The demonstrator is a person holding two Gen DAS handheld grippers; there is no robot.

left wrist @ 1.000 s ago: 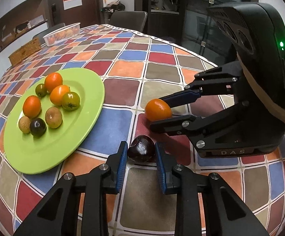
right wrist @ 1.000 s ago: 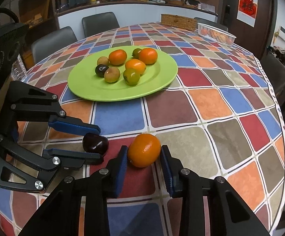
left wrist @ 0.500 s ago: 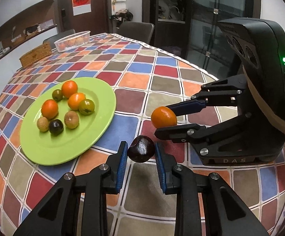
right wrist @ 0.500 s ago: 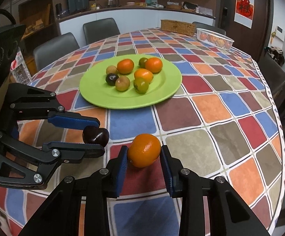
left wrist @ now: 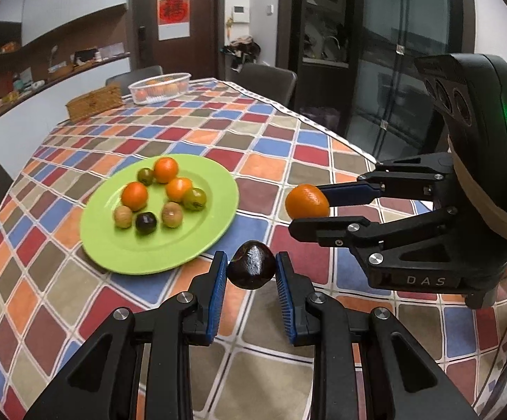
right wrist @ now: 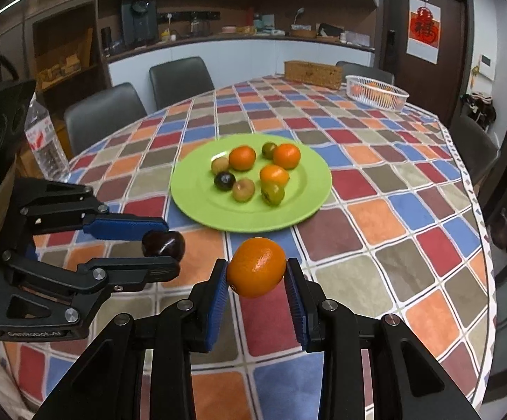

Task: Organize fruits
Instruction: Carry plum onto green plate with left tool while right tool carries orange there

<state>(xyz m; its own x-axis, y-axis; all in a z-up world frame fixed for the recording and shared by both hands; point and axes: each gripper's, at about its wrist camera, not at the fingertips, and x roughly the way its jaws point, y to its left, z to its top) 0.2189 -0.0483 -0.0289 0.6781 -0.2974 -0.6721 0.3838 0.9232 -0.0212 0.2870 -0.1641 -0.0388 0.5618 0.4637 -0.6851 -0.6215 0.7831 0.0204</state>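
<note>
Left gripper (left wrist: 251,271) clamping dark plum (left wrist: 251,269); right gripper (right wrist: 256,273) clamping orange (right wrist: 256,267); water bottle (right wrist: 45,140), probably, only from right wrist.

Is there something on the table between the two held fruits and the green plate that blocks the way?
Nothing visible does. The dark plum in the left gripper and the orange in the right gripper are lifted, and only bare tablecloth lies before the green plate.
</note>
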